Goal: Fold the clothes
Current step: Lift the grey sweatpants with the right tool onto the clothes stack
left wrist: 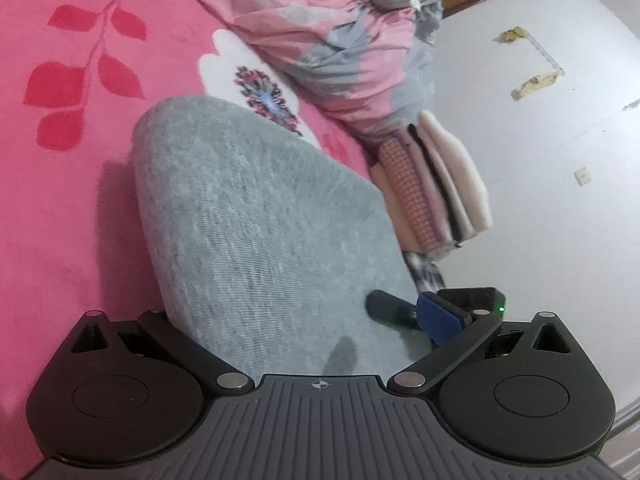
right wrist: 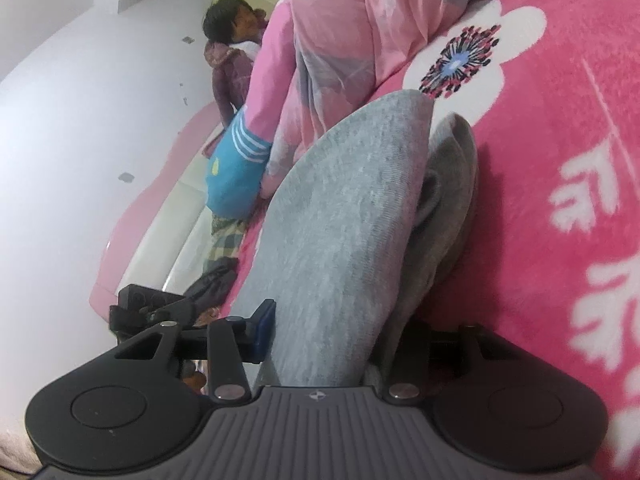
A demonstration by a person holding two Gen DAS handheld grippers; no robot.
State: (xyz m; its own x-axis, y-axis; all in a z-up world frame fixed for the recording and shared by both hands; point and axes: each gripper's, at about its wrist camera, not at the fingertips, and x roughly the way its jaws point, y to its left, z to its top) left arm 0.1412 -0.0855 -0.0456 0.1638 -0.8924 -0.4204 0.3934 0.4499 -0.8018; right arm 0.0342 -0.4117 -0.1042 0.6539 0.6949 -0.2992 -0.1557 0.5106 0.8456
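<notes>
Grey garment [left wrist: 260, 220] matt ribbed knit; pink blanket [left wrist: 60, 200] plush fleece; quilt [left wrist: 320, 20] smooth cloth.

So the grey knit garment [left wrist: 256, 216] was bunched into a thick folded wad, lifted off the pink flowered blanket [left wrist: 60, 200], with a darker grey layer [right wrist: 452, 200] hanging loose underneath

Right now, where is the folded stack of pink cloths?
In the left wrist view, the folded stack sits right of the grey garment, just below the bunched pink-and-grey quilt, at the bed's edge.
</notes>
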